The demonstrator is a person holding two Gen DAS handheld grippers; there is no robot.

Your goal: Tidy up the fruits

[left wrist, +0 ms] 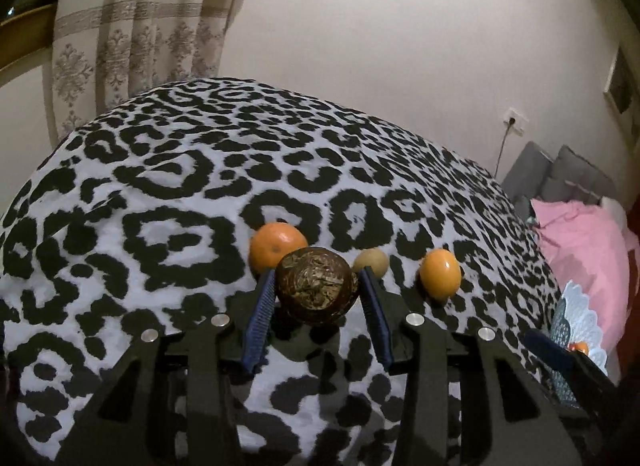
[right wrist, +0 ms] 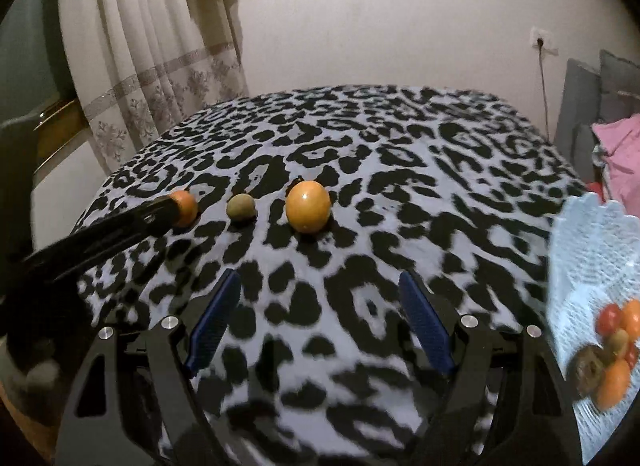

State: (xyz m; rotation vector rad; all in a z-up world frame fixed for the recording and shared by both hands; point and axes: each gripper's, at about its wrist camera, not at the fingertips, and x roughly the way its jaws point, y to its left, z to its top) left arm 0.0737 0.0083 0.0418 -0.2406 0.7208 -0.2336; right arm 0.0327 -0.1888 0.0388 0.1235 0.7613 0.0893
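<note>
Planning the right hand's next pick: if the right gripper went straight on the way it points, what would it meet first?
Probably the spotted cloth: the right gripper, jaws open and empty, angles down at it. Along that line beyond lies the oval orange fruit, the likeliest fruit met; depth is unclear.

- I see a plain pale wall (left wrist: 400,45) with a socket (left wrist: 516,119).
- A patterned curtain (left wrist: 132,45) hangs left.
- Grey cushions (left wrist: 560,173) and pink bedding (left wrist: 580,242) sit right.
</note>
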